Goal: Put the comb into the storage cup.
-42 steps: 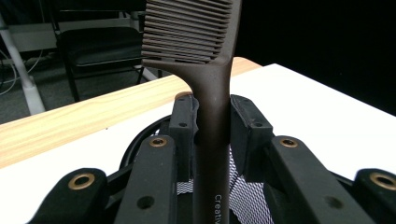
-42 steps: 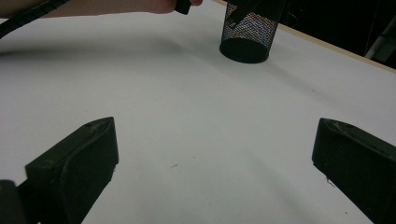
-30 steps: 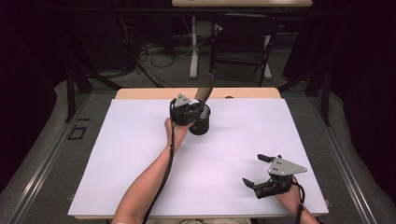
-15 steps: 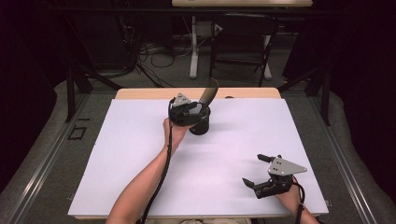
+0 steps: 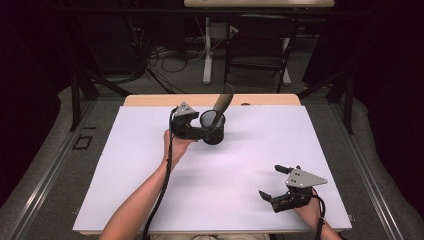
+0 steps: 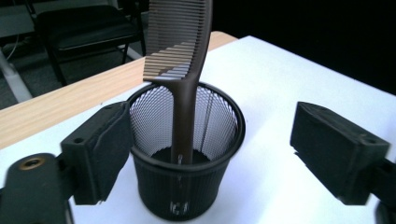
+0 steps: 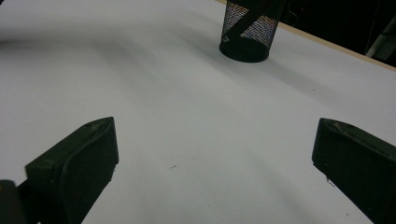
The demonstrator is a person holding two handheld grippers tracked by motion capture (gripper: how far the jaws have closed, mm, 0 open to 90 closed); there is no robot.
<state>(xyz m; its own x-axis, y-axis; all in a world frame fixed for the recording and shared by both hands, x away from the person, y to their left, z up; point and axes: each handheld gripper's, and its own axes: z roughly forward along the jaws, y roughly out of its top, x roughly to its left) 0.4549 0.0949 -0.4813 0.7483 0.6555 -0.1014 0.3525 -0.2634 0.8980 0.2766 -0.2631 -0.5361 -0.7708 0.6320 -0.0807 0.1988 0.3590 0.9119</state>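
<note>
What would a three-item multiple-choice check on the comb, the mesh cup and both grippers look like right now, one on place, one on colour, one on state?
1. Where is the comb?
A. Flat on the table
B. Standing in the mesh cup
C. Between the right gripper's jaws

2. What colour is the comb?
A. Dark brown
B. White
C. Red

3. How are the left gripper's jaws?
A. Shut on the comb
B. Shut on the cup rim
C. Open, either side of the cup

Answers: 1 B, its handle goes down into the cup and its teeth rise above the rim. 2 A, as the left gripper view shows. 3 C, both pads stand apart from the comb. The right gripper is open over the bare table.
</note>
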